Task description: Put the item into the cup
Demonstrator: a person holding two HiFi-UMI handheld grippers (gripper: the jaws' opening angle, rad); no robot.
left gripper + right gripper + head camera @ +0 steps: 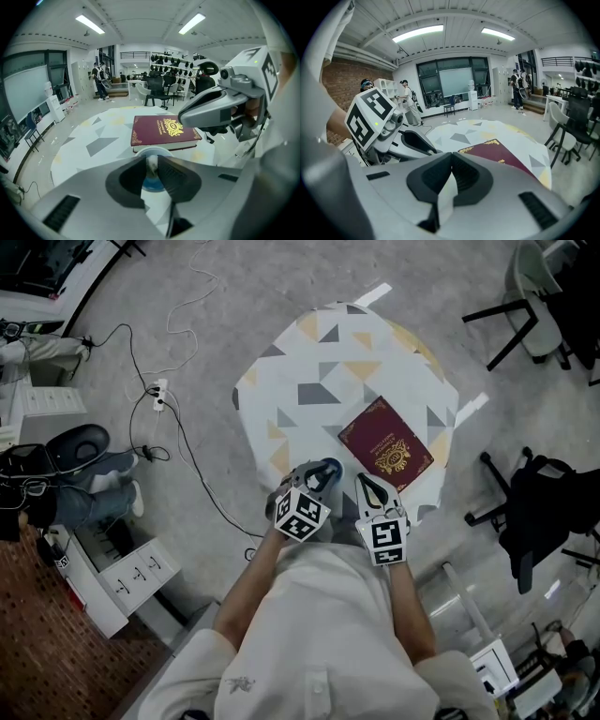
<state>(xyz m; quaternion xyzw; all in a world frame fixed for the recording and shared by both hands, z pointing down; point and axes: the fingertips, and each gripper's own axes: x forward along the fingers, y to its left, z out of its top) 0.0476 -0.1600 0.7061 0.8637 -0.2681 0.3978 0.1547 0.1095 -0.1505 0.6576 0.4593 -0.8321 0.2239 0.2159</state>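
Pinched a small pale item [151, 165] between the 2 fingers of the left gripper [150, 158], right above the open mouth of the blue cup [151, 181] with the white rim. Saw the cup standing on the patterned worktop [93, 140], near its front edge and just in front of the flat dark red book [161, 131] with gold print. Held the right gripper [452, 153] just beside the left one, over the front of the worktop, with its 2 fingers closed together and nothing between them.
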